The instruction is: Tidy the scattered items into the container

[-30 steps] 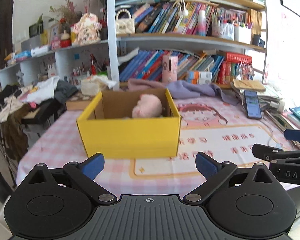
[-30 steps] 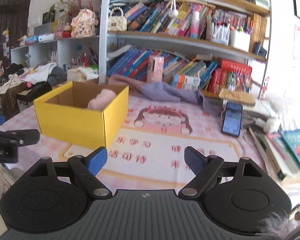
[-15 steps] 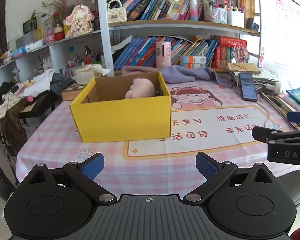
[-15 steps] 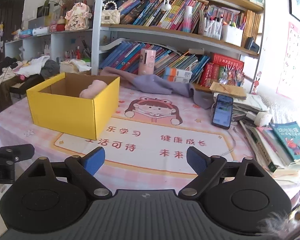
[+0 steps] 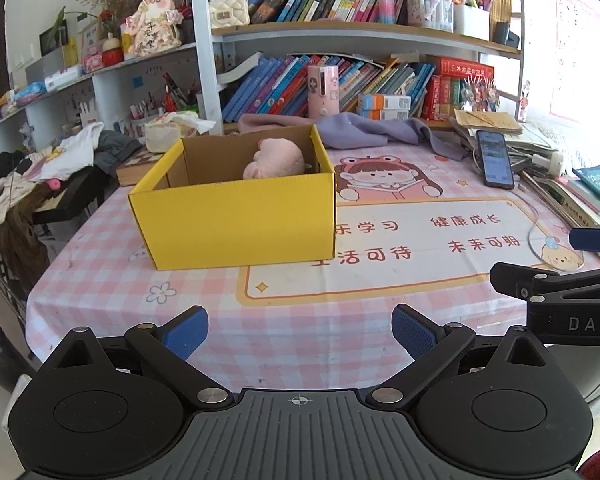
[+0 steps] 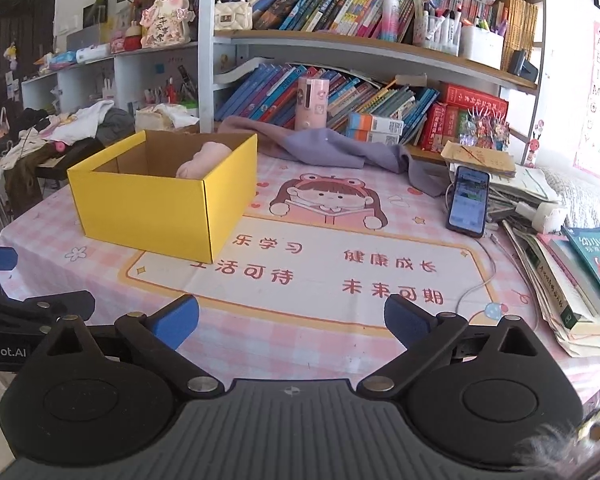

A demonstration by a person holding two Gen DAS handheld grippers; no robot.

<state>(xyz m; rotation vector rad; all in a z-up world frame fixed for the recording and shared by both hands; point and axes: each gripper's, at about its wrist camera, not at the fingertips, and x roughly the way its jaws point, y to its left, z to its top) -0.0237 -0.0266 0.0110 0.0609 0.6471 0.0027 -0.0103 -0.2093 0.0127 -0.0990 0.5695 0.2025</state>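
At the far left a side table heaped with clothes (image 5: 40,160) is seen, and next to it, on the left part of the desk (image 5: 100,280), the yellow box (image 5: 236,220) is placed, open at the top, with a pink plush toy (image 5: 276,160) already lying inside against its back wall. Nearer the viewer, the left tongs (image 5: 300,330) are held spread with nothing between the pads, low over the desk's near edge. To their right, the right tongs (image 6: 292,320) are being opened and are likewise empty. No loose item is seen on the bare middle of the pink checked cloth, so the task is judged nearly or wholly done; if a further item is to be fetched, it is best approached with the pads wide and lowered over the box's rim before release. Further right, a purple cloth (image 6: 332,148) is draped by the bookshelf (image 6: 360,44), a phone (image 6: 468,200) is propped against papers, and books (image 6: 580,272) are stacked at the right edge.
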